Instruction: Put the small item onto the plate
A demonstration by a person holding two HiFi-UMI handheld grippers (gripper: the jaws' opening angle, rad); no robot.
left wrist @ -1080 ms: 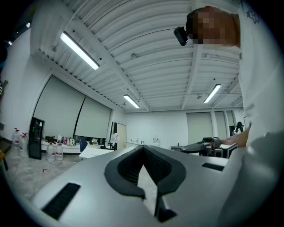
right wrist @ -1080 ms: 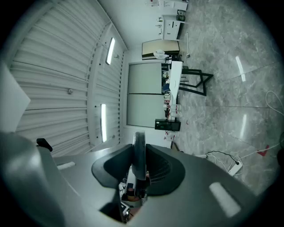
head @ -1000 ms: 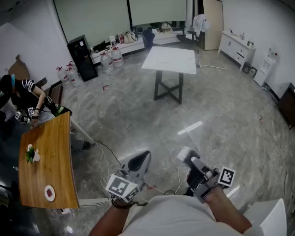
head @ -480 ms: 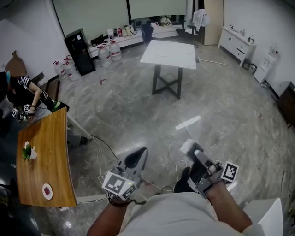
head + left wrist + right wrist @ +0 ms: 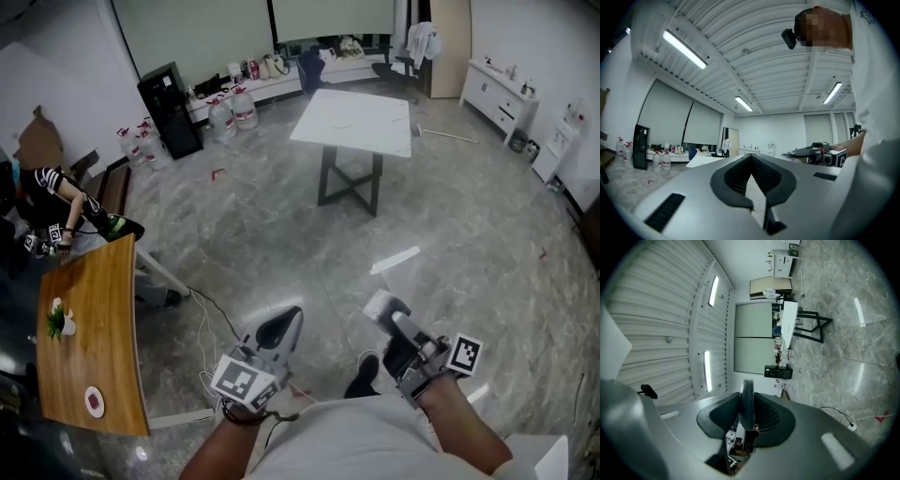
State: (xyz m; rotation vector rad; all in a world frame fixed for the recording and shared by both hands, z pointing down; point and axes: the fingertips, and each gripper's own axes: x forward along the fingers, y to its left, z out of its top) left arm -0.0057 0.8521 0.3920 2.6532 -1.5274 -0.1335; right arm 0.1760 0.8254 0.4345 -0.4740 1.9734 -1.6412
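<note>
Pale and flat, one small round item [image 5: 747, 401] is clamped edge-on in my right gripper [image 5: 384, 311]. My left gripper [image 5: 291, 317] has its jaws together, holding nothing. One small white plate [image 5: 94, 392] sits on one wooden table [image 5: 103, 309], well apart to the left.

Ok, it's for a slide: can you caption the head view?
Left gripper shut and empty, right gripper clamping a pale disc, above a marble floor; wooden table with plate at left.
</note>
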